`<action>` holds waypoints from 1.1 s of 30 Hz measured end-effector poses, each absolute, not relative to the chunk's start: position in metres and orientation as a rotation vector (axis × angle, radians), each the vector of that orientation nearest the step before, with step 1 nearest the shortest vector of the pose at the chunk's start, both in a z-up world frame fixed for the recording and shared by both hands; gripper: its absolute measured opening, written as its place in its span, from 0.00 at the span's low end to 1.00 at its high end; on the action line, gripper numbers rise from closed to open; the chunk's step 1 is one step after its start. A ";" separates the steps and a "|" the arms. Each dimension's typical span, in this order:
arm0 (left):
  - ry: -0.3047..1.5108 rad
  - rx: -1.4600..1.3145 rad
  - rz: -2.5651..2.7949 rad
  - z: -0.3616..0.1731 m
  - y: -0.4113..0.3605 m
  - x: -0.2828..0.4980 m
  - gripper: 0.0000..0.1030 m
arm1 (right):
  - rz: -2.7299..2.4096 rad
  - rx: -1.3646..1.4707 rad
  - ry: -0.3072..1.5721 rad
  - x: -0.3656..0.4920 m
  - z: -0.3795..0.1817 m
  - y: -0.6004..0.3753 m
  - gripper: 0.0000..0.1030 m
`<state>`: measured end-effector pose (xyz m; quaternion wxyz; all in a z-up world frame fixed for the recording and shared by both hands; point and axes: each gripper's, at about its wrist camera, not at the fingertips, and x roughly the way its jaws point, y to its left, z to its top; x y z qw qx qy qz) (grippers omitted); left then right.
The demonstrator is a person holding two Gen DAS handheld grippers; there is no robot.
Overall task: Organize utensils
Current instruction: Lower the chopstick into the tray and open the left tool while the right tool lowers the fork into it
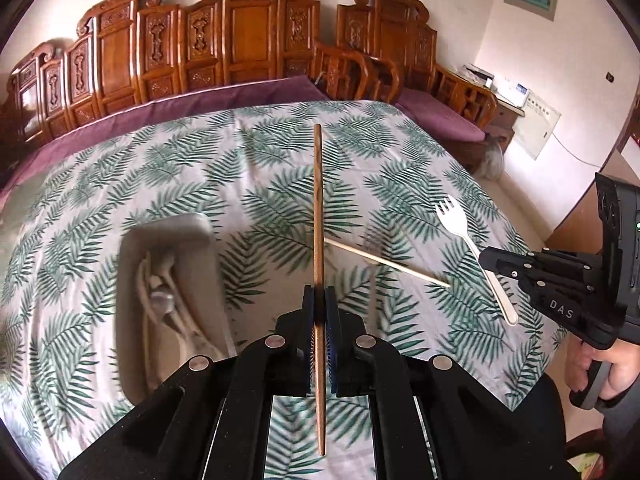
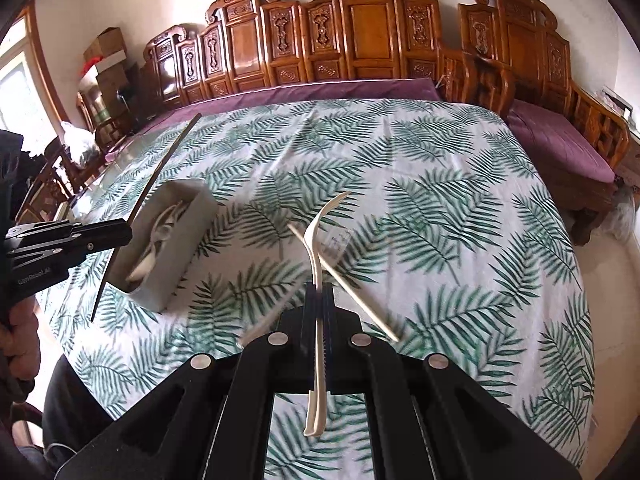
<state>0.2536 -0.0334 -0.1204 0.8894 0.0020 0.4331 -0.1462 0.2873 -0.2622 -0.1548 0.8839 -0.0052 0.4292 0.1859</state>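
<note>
Leaf-print tablecloth (image 1: 200,168) fronts carved wooden bench (image 1: 248,40) with purple cushion (image 1: 160,110)

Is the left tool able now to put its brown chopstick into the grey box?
Probably yes. The left tool is shut on the brown chopstick, and the grey box lies open-topped just beside it on the tablecloth, with nothing between. White utensils already inside leave room.

Green fern-leaf print on white tablecloth (image 1: 248,168) — brown chopstick (image 1: 318,216), white fork (image 1: 460,226).

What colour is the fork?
White fork, clearest in the left wrist view, held by the right gripper.
</note>
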 end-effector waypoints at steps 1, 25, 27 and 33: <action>0.900 -0.003 -0.297 -0.120 -0.025 0.255 0.04 | 0.393 -0.011 0.894 0.288 -0.153 -0.256 0.03; 0.980 -0.126 -0.177 -0.171 0.105 0.289 0.04 | 0.522 -0.100 0.923 0.307 -0.139 -0.127 0.03; 0.988 -0.122 -0.179 -0.176 0.105 0.292 0.04 | 0.523 -0.102 0.925 0.309 -0.140 -0.123 0.03; 1.016 -0.117 -0.191 -0.191 0.103 0.302 0.04 | 0.535 -0.113 0.932 0.313 -0.142 -0.110 0.04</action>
